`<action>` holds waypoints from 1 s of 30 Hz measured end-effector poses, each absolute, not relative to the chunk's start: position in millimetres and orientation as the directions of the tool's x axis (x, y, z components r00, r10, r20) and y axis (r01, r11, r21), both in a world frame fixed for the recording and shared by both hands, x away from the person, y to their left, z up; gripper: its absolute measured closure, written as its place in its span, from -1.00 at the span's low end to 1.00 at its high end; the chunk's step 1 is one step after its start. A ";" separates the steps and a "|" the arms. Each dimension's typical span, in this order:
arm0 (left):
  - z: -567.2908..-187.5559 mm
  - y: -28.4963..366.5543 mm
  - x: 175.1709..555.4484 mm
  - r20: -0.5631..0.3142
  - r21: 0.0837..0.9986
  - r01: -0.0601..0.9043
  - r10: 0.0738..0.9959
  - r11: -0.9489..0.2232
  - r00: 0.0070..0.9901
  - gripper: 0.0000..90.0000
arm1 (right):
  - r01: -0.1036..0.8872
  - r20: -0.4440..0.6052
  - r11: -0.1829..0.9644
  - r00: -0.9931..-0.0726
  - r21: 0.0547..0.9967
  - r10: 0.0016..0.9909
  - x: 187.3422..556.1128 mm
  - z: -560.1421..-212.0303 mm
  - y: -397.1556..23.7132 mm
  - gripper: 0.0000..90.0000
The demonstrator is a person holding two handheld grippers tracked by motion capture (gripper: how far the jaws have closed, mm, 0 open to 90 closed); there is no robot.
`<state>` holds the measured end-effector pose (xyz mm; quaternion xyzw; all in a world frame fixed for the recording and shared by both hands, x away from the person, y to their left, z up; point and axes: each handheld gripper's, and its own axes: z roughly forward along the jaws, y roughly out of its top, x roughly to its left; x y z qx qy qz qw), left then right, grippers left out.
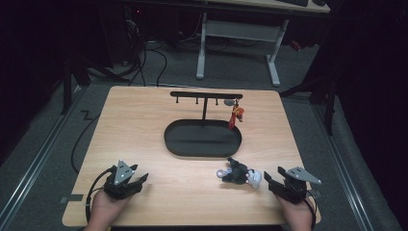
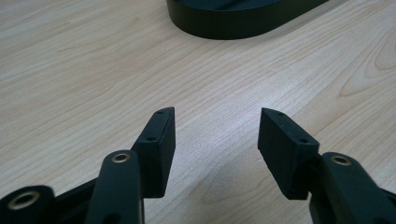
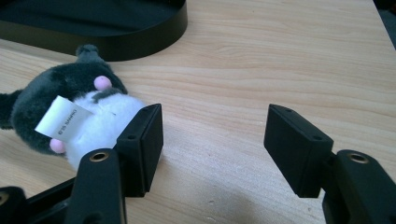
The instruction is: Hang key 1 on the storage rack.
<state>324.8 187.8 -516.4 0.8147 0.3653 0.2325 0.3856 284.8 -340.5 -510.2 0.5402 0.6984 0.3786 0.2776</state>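
A black and white plush toy (image 1: 240,173) with a white tag lies on the wooden table (image 1: 144,115) near the front right. In the right gripper view the plush toy (image 3: 79,112) sits just left of the left jaw, outside the gap. My right gripper (image 1: 270,181) stands open beside it, and the right gripper (image 3: 214,135) holds nothing. My left gripper (image 1: 140,179) rests open at the front left over bare wood, and the left gripper (image 2: 216,135) is empty. A black stand (image 1: 206,96) with hooks carries a red charm (image 1: 235,115) at its right end.
The stand rises from a black oval tray (image 1: 173,139) at the table's middle; its rim shows as the tray (image 2: 224,25) in the left gripper view and the tray (image 3: 140,42) in the right one. Desk legs and cables lie on the floor beyond the table.
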 end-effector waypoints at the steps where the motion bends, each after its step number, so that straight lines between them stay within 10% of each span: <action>1: -516.5 187.4 325.1 0.098 0.797 0.416 0.773 -0.437 0.626 0.02 | 0.548 0.024 0.127 -0.260 0.827 0.965 285.0 -511.1 -341.2 -0.16; 30: -518.4 177.0 322.4 0.093 0.800 0.371 0.708 -0.472 0.700 -0.22 | 0.731 0.059 0.205 -0.318 0.651 0.946 295.5 -487.9 -332.8 -0.19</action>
